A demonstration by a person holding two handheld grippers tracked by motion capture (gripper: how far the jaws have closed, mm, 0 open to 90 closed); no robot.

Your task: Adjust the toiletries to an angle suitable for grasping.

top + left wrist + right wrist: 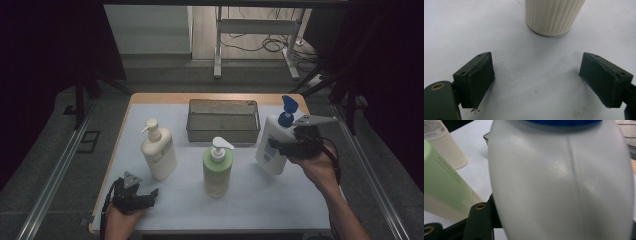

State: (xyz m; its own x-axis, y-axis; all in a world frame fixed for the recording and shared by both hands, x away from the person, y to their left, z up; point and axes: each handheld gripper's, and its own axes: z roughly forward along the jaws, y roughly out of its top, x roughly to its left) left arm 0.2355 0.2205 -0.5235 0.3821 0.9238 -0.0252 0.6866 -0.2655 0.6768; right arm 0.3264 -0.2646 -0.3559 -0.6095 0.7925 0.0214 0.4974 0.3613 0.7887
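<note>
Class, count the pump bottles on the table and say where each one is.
3: cream bottle at left, green bottle in the middle, white blue-pump bottle at right, gripped by the right claw.

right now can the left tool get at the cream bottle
Probably yes. The left tool sits open on the table with the cream bottle just ahead; in the left gripper view only bare white cloth lies between its jaws and the bottle's base.
</note>
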